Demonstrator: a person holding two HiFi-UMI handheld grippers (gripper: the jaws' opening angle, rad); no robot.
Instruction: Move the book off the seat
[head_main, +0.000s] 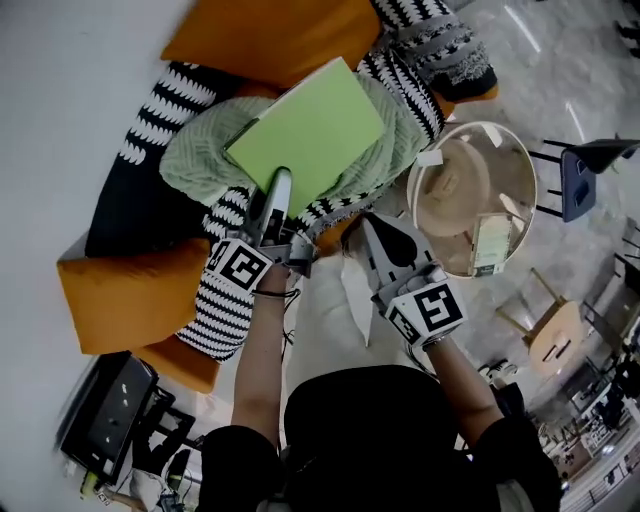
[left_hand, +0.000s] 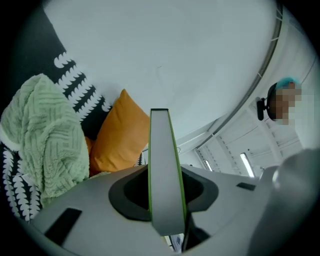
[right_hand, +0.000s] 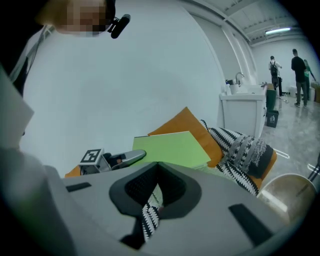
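Observation:
A light green book (head_main: 310, 125) lies tilted over a green knitted blanket (head_main: 200, 160) on the orange sofa seat. My left gripper (head_main: 280, 180) is shut on the book's near edge. In the left gripper view the book (left_hand: 162, 170) stands edge-on between the pads, with the left gripper (left_hand: 164, 195) around it. My right gripper (head_main: 385, 235) hovers just right of the book's near corner, over the seat's front edge, jaws together and holding nothing. From the right gripper (right_hand: 157, 192) the book (right_hand: 172, 147) and the left gripper (right_hand: 112, 159) show ahead.
A black-and-white patterned throw (head_main: 410, 60) drapes over the sofa around the blanket. Orange cushions (head_main: 260, 35) lean at the back. A round light-wood side table (head_main: 525, 170) with small items stands right of the sofa. A dark chair (head_main: 585, 175) stands beyond it. A black case (head_main: 110, 410) lies on the floor, lower left.

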